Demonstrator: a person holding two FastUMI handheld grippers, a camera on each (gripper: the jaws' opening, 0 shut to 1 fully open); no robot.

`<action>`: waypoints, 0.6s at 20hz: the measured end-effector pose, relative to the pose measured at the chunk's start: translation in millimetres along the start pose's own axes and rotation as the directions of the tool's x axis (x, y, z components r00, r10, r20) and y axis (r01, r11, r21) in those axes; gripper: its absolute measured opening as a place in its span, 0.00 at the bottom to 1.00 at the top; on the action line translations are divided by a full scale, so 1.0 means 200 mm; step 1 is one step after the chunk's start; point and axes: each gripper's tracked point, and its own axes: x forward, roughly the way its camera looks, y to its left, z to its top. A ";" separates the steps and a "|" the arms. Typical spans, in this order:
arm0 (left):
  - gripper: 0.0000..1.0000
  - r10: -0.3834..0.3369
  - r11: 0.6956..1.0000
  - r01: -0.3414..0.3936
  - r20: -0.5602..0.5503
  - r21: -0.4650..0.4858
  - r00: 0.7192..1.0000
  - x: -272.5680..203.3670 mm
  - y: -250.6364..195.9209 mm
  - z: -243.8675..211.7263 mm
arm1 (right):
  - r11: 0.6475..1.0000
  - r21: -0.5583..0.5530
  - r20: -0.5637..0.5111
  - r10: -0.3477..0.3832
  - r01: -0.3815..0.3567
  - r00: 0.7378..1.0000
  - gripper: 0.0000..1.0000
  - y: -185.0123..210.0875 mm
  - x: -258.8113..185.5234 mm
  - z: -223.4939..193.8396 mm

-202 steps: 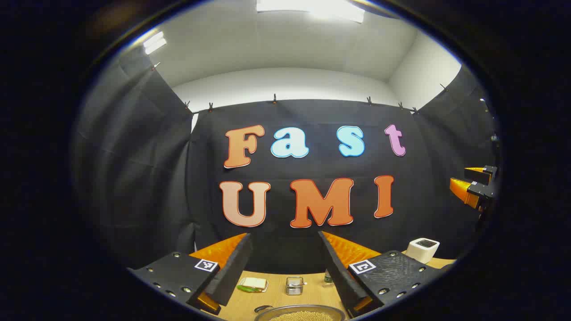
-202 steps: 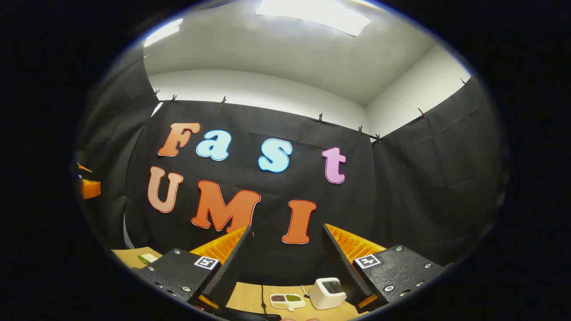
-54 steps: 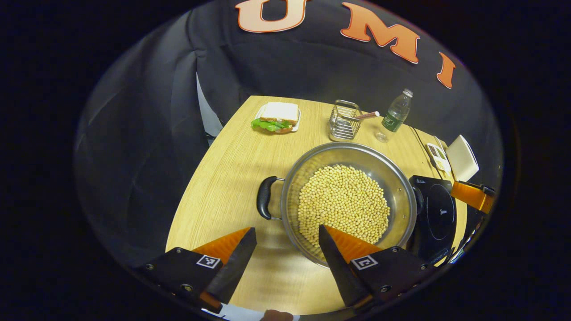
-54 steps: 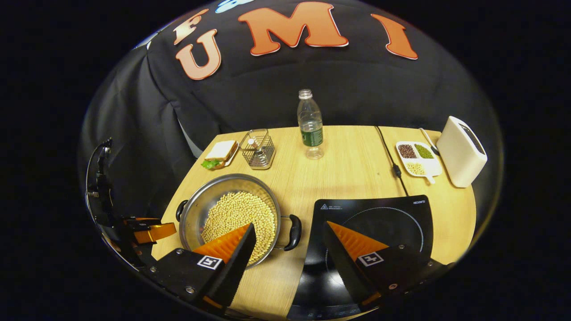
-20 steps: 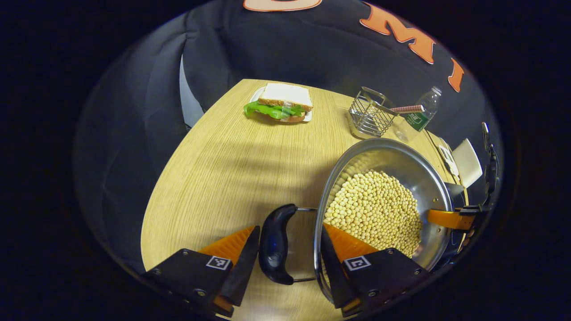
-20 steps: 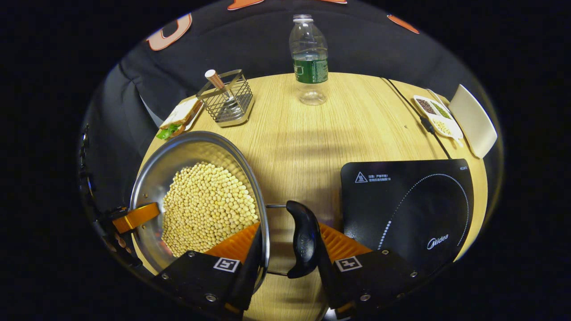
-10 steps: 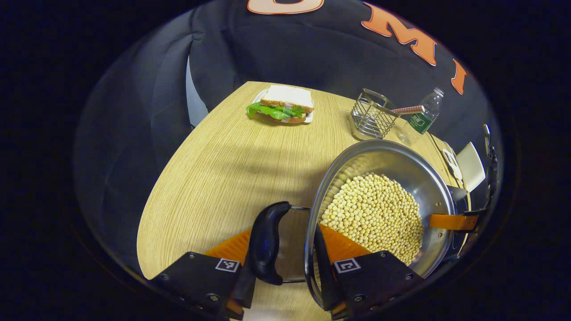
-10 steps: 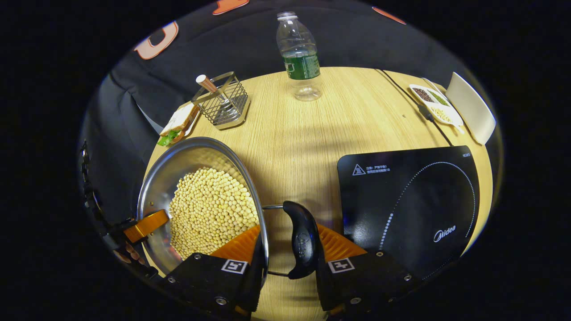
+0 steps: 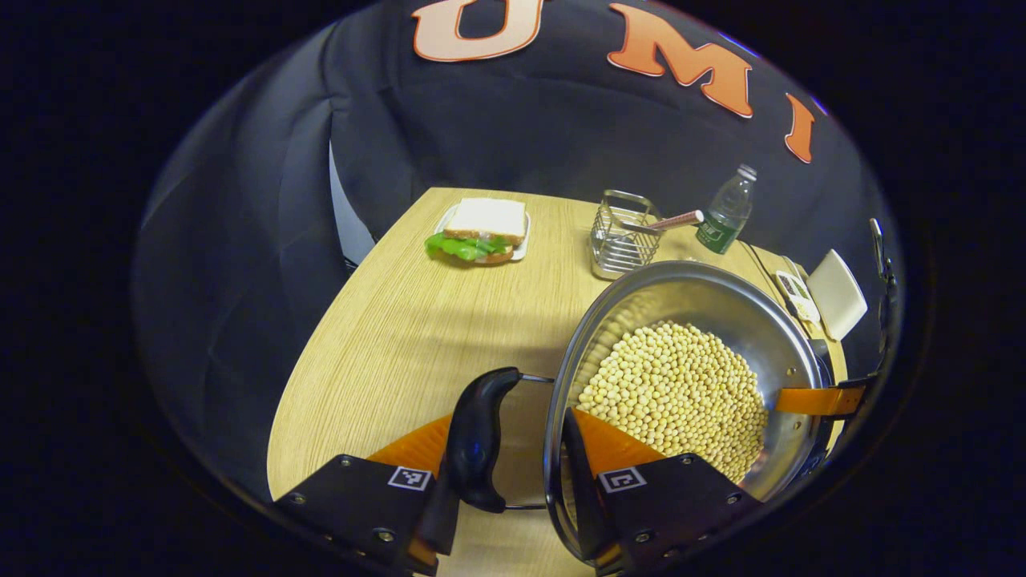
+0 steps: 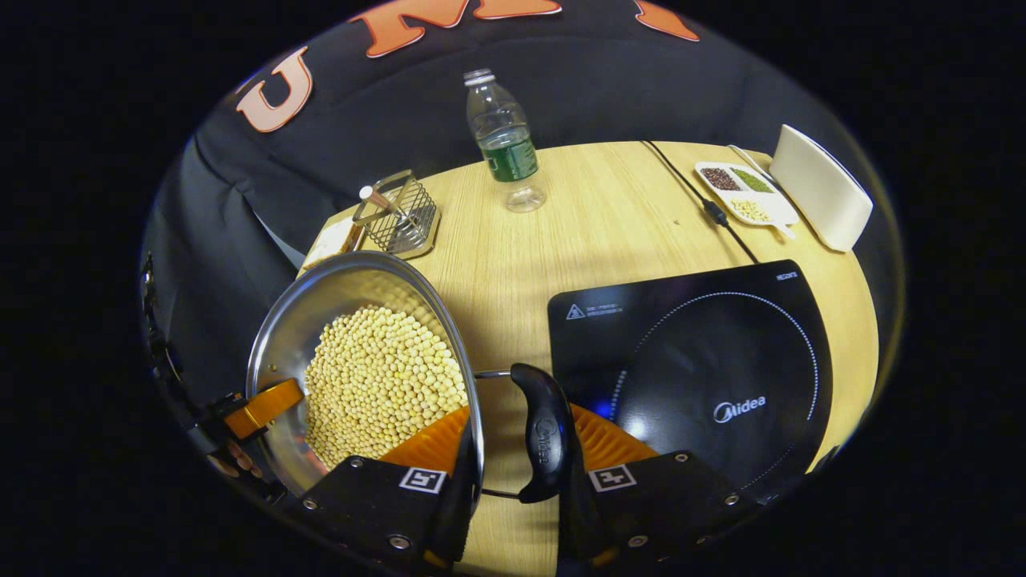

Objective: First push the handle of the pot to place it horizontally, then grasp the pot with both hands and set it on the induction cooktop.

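- Steel pot (image 9: 769, 320) full of beans (image 9: 673, 393).
- Left gripper (image 9: 505, 489) pinches one black handle (image 9: 474, 437).
- Right gripper (image 10: 513, 481) pinches the other handle (image 10: 545, 441), beside the cooktop (image 10: 705, 353).

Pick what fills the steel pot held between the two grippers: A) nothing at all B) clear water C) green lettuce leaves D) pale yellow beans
D: the pot holds a heap of pale yellow beans, seen in both gripper views, while the left gripper and the right gripper each close on one of its black handles.
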 end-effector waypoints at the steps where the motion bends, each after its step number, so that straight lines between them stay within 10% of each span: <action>1: 0.60 0.001 1.000 -0.001 0.006 0.003 1.000 -0.01 0.00 0.00 | 1.000 0.000 0.009 0.002 -0.002 1.000 0.50 -0.01 -0.01 0.01; 12: 0.58 -0.021 0.998 0.018 0.054 0.063 0.998 -0.01 0.01 0.04 | 0.999 0.048 0.082 0.010 -0.014 0.997 0.50 -0.16 -0.11 0.09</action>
